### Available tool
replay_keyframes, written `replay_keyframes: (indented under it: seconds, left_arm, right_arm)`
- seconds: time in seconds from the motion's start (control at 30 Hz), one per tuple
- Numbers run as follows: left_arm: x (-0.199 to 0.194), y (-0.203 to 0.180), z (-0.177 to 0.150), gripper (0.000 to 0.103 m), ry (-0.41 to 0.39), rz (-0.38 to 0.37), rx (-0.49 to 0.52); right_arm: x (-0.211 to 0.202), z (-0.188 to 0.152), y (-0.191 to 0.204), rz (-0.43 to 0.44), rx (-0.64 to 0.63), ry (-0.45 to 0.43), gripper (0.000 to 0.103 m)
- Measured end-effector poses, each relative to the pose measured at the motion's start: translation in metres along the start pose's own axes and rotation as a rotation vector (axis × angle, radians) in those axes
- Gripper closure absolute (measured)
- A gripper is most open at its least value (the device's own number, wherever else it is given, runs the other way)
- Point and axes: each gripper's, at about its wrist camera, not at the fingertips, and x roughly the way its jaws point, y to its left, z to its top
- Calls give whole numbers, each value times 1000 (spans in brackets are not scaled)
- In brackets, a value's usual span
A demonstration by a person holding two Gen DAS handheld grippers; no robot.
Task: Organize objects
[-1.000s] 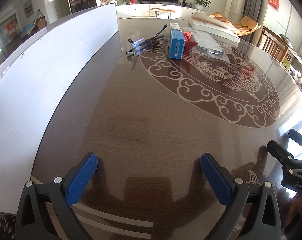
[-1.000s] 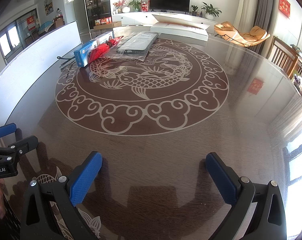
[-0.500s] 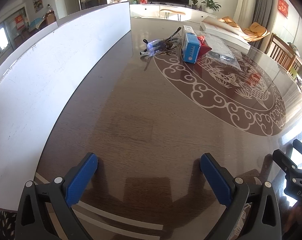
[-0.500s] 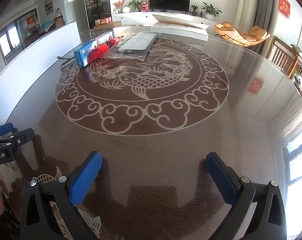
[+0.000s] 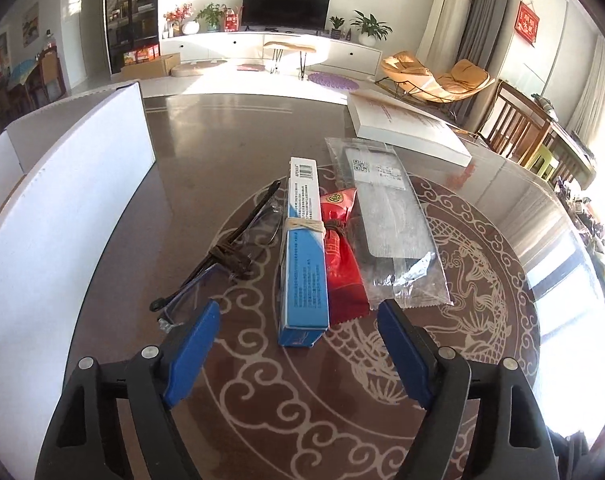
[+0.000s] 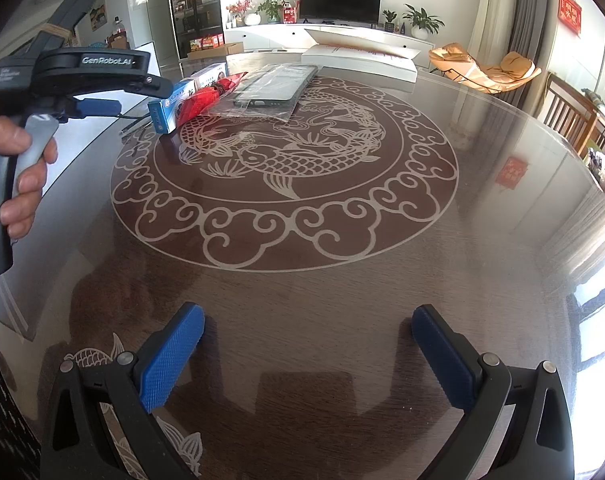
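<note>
The blue box lies on the tabletop at twelve o'clock from the closing, empty left tongs, long axis running six to twelve, nearer them than the wide-open, empty right tongs.

A round brown table bears a pale fish-and-cloud pattern. A white board stands upright along its left edge. Behind the table, a white low cabinet carries a dark TV, potted plants and red flowers. A tan lounge chair sits right of it, beside grey curtains. A wooden chair stands at the table's right. A red hanging marks the right wall.
</note>
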Motion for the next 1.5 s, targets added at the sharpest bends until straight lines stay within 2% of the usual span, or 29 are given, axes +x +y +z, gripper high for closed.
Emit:
replay_keyframes:
  seconds: [0.03, 0.07, 0.1, 0.2, 0.3, 0.47, 0.53, 0.57, 0.63, 0.7, 0.8, 0.87, 0.93, 1.0, 1.03, 1.07, 1.1, 1.13, 1.2, 1.27, 1.37, 1.5]
  left_arm:
    - [10, 1, 4, 53, 14, -6, -7]
    - [18, 2, 7, 70, 25, -9, -14]
    - [24, 2, 7, 82, 33, -1, -11]
    - [17, 1, -4, 82, 3, 32, 52]
    - [-12, 10, -39, 82, 14, -16, 36]
    - [-68, 41, -110, 81, 84, -232, -120]
    - [-77, 57, -125, 78, 90, -240, -189]
    - [-80, 65, -130, 75, 89, -226, -209]
    - [-84, 79, -133, 64, 80, -192, -246]
    - [-88, 96, -133, 58, 71, -162, -317]
    - [-89, 114, -135, 58, 64, -117, -399]
    - [-91, 124, -137, 58, 51, -78, -417]
    - [-91, 123, -137, 58, 41, -82, -394]
    - [-92, 116, -133, 54, 32, -142, -334]
    - [-92, 110, -130, 40, 28, -170, -294]
    - [-92, 101, -126, 30, 23, -180, -249]
    - [-89, 91, -122, 12, 16, -173, -197]
    - [-89, 81, -120, 5, 11, -149, -145]
    - [-78, 67, -115, 5, 27, -79, -58]
    - [-64, 60, -112, 5, 55, -35, -28]
    - [-53, 64, -112, 5, 65, -9, -48]
    - [-55, 78, -113, 6, 23, 67, -100]
  right_arm:
    - [0, 0, 0, 0, 0, 0, 0]
    - [0, 0, 0, 0, 0, 0, 0]
    - [0, 0, 0, 0, 0, 0, 0]
    - [0, 0, 0, 0, 0, 0, 0]
    - [0, 0, 0, 0, 0, 0, 0]
    - [0, 0, 0, 0, 0, 0, 0]
    - [0, 0, 0, 0, 0, 0, 0]
    - [0, 0, 0, 0, 0, 0, 0]
    - [0, 0, 0, 0, 0, 0, 0]
    - [0, 0, 0, 0, 0, 0, 0]
    - [0, 0, 0, 0, 0, 0, 0]
    - [0, 0, 0, 0, 0, 0, 0]
    - [0, 0, 0, 0, 0, 0, 0]
    - [0, 0, 0, 0, 0, 0, 0]
    - [0, 0, 0, 0, 0, 0, 0]
    - [0, 0, 0, 0, 0, 0, 0]
    - [1, 0, 0, 0, 0, 0, 0]
    - [1, 0, 0, 0, 0, 0, 0]
    - [1, 0, 0, 0, 0, 0, 0]
    - [1, 0, 0, 0, 0, 0, 0]
    - [1, 0, 0, 0, 0, 0, 0]
    - [1, 0, 0, 0, 0, 0, 0]
